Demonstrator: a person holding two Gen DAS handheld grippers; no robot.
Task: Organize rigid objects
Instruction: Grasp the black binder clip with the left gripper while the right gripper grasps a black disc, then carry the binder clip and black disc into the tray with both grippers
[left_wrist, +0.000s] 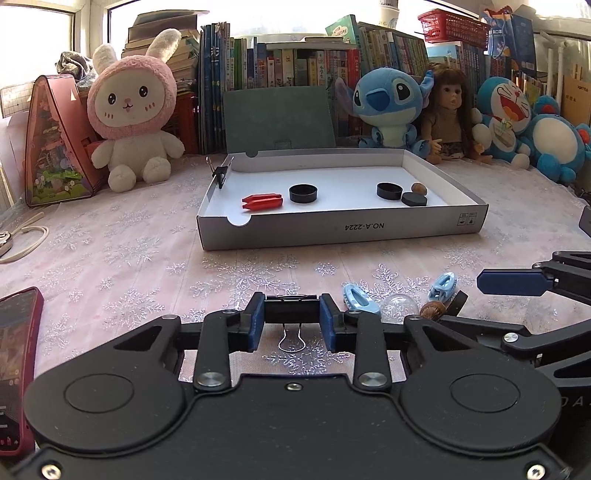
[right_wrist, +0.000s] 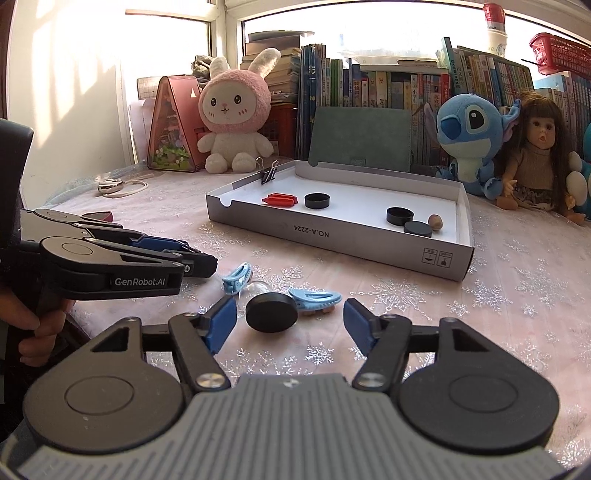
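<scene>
My left gripper is shut on a black binder clip low over the tablecloth, and the clip's wire handle hangs below the pads. In the right wrist view the left gripper comes in from the left, held by a hand. My right gripper stands open around a black round lid lying on the cloth; neither pad touches it. Two light blue hair clips lie just beyond the lid. A shallow white box behind holds a red item, black caps and a nut.
A second binder clip is clipped on the box's left wall. A clear dome and a brown nut lie by the hair clips. A red phone lies at the left. Plush toys, a doll and books line the back.
</scene>
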